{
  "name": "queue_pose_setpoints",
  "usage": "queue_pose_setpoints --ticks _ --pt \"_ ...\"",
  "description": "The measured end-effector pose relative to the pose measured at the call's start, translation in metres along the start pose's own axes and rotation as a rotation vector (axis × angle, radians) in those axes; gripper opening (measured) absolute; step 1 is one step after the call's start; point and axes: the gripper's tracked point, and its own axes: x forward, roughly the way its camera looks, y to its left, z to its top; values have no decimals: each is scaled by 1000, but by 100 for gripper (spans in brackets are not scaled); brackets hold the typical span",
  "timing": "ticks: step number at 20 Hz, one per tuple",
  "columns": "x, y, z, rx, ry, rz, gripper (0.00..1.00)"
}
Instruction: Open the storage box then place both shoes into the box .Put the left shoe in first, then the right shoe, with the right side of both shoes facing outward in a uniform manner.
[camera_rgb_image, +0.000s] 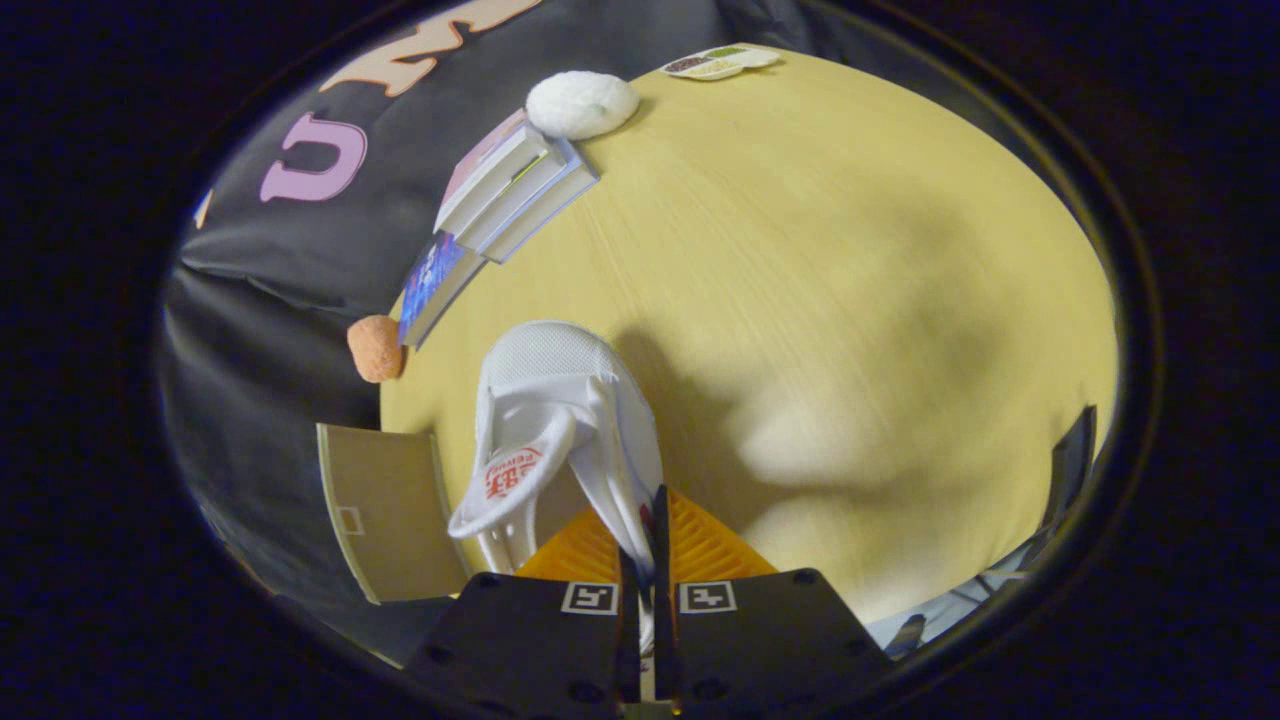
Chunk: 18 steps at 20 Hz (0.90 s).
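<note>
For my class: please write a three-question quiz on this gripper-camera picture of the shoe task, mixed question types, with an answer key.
1. True or false: the gripper is open and holds nothing.
2. Multiple choice: what lies on the table just beyond the stack of books? A) a white fluffy ball B) a black mug C) a pair of scissors
3. Short answer: which part of the white shoe do the fingers pinch?

Key
1. False. Both fingers are closed on the shoe's thin side wall, and the shoe hangs ahead of them over the table.
2. A.
3. The side wall of its opening, beside the tongue.
</note>
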Motion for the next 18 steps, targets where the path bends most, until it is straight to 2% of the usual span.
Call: queue_pose_setpoints --ticks 5,8,12,18 --pt "-18 52 -26 70 57 88 8" --pt "-35 105 -41 58 80 135 8" --pt "-50 187 -47 29 74 243 8" --pt "-52 305 -66 9 72 381 8"
